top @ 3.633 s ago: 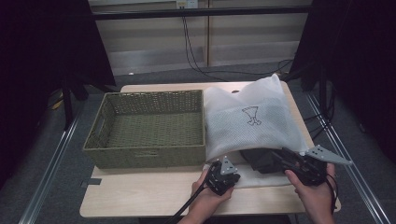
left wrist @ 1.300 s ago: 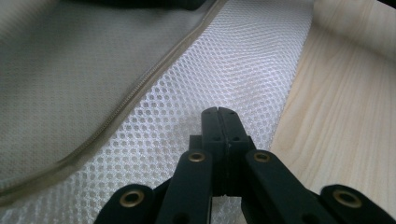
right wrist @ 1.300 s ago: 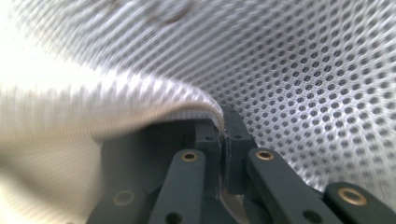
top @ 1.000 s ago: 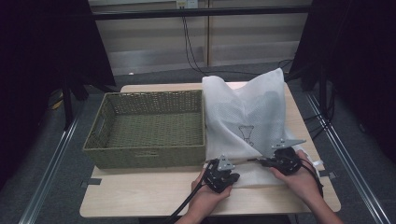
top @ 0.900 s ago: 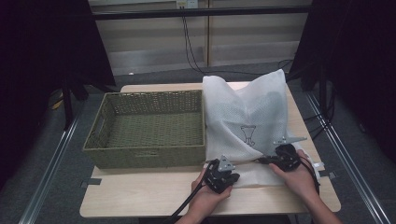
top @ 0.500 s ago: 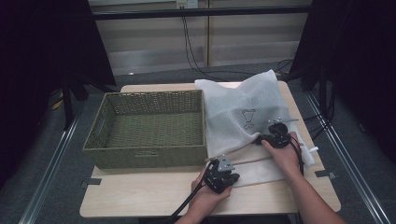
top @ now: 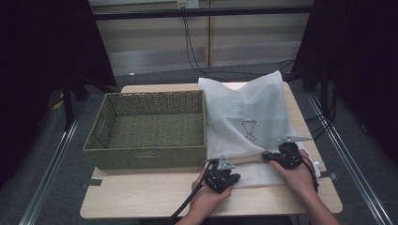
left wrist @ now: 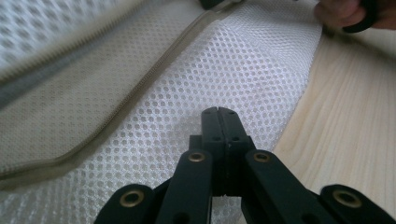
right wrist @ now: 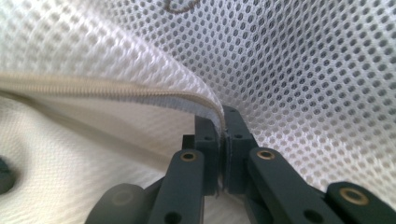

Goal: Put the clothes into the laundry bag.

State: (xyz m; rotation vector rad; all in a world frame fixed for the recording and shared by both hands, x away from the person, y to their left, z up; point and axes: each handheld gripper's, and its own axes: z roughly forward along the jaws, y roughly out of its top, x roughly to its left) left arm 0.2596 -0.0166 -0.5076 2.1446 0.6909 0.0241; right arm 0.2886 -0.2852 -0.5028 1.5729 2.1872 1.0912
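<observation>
Both forearms reach forward, left gripper (top: 222, 174) and right gripper (top: 277, 158) each with jaws closed.

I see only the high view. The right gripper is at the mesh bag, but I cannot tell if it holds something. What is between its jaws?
Observer: In the right gripper view, the right gripper is shut on the zipper edge of the mesh bag, and the mesh folds over it.
Operator: And the left gripper, does it also pinch the zipper?
Observer: No. In the left gripper view, the left gripper is shut over plain mesh near the bag's edge; the zipper runs apart from it, further up.
Operator: Is the bag open there?
Observer: Yes, the zipper is parted and the pale inside of the bag shows.
</observation>
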